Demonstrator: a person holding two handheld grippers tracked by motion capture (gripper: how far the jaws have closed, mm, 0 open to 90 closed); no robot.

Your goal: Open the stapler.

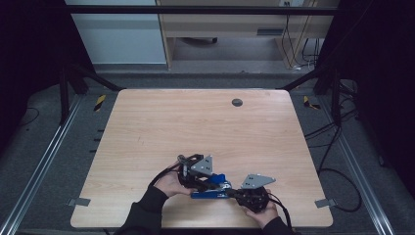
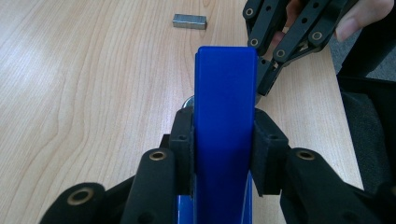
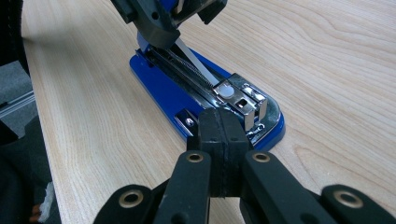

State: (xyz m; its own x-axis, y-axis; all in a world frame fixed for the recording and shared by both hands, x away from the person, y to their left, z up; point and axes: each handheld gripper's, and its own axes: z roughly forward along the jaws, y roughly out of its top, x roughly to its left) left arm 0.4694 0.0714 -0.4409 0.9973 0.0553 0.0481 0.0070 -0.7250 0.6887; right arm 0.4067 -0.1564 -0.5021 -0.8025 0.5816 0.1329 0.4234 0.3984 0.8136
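While left tongs (image 2: 223,154) clamp its lid, the stapler's (image 3: 205,93) hinge stays hidden.

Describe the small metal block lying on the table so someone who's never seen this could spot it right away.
Start at the wooden table in the left gripper view, then find the blue stapler lid standing up in the left hand-held gripper. Just beyond its top, to the left, a short grey staple strip lies flat and alone on the wood: the one loose, shiny metal bar there, touching nothing.
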